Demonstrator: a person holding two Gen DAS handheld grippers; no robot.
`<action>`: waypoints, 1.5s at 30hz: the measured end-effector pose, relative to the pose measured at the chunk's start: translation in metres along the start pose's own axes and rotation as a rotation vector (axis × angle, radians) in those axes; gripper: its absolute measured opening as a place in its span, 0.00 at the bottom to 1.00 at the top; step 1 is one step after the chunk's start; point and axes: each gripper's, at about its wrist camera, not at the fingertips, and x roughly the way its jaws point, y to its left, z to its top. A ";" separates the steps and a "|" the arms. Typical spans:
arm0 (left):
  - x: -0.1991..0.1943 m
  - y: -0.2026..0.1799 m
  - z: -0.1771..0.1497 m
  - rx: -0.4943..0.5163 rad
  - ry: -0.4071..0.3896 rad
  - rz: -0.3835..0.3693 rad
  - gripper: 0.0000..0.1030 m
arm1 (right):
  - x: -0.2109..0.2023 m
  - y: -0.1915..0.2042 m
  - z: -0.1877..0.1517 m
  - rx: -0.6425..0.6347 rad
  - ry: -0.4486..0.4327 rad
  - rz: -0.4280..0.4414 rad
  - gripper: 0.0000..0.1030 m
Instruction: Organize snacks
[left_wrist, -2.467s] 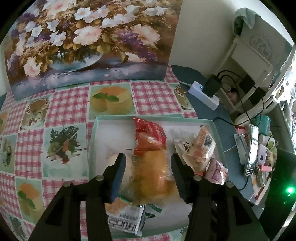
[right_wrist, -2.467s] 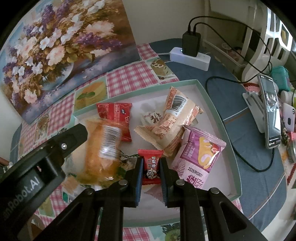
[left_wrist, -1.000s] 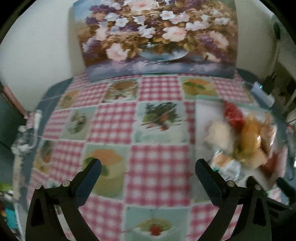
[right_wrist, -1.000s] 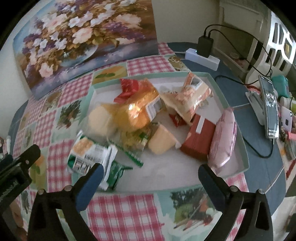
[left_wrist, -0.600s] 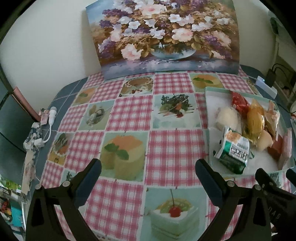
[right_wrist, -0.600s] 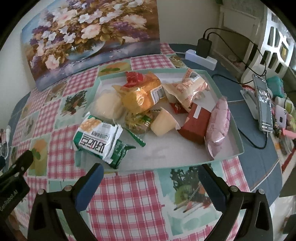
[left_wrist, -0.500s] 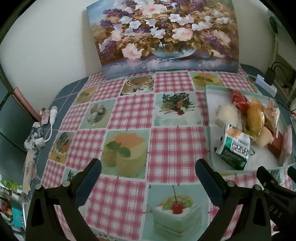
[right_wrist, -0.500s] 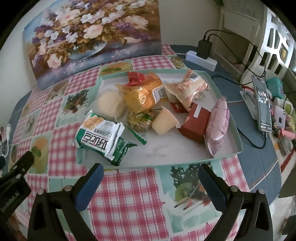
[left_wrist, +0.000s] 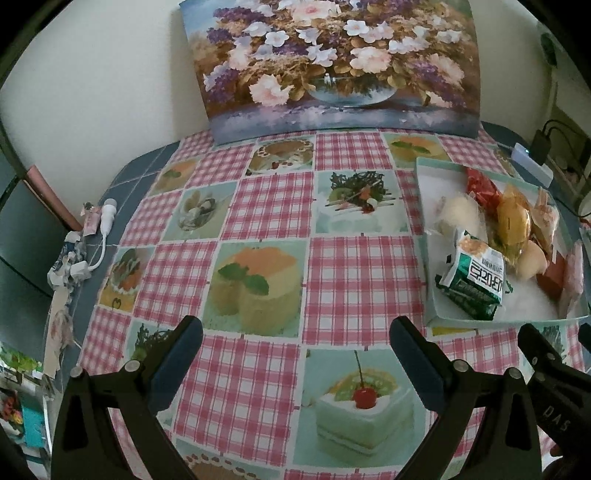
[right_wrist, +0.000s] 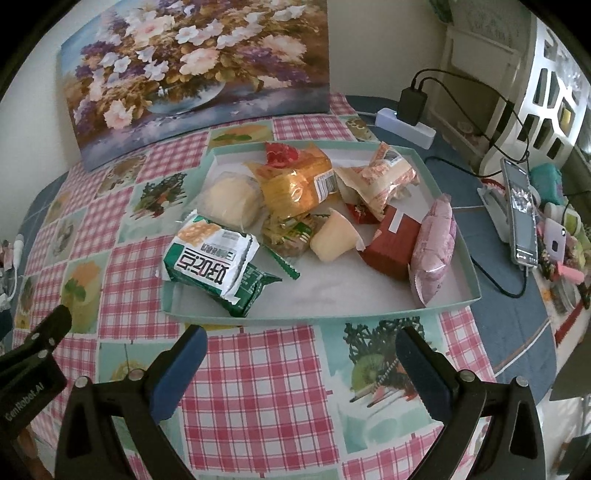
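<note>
Right wrist view: the snacks are seen gathered inside the pale green tray (right_wrist: 454, 236) on the checked tablecloth (right_wrist: 258, 376), presumably so that they are kept together in one place. A green-and-white packet (right_wrist: 212, 264) is laid at the tray's near left corner, partly over the rim, while a pink pouch (right_wrist: 432, 253) is leaned against the right wall. The right gripper (right_wrist: 301, 363) is held wide apart and empty just short of the tray. The left gripper (left_wrist: 295, 354) is likewise spread, empty, over bare cloth well left of the tray.
</note>
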 end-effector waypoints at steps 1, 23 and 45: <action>0.000 0.001 0.000 -0.003 0.001 -0.001 0.98 | 0.000 0.000 0.000 0.000 0.000 -0.001 1.00; 0.013 0.008 0.001 -0.019 0.053 0.000 0.98 | 0.005 0.007 0.000 -0.028 0.019 0.001 1.00; 0.015 0.010 0.001 -0.024 0.059 -0.001 0.98 | 0.007 0.011 0.000 -0.040 0.022 0.000 1.00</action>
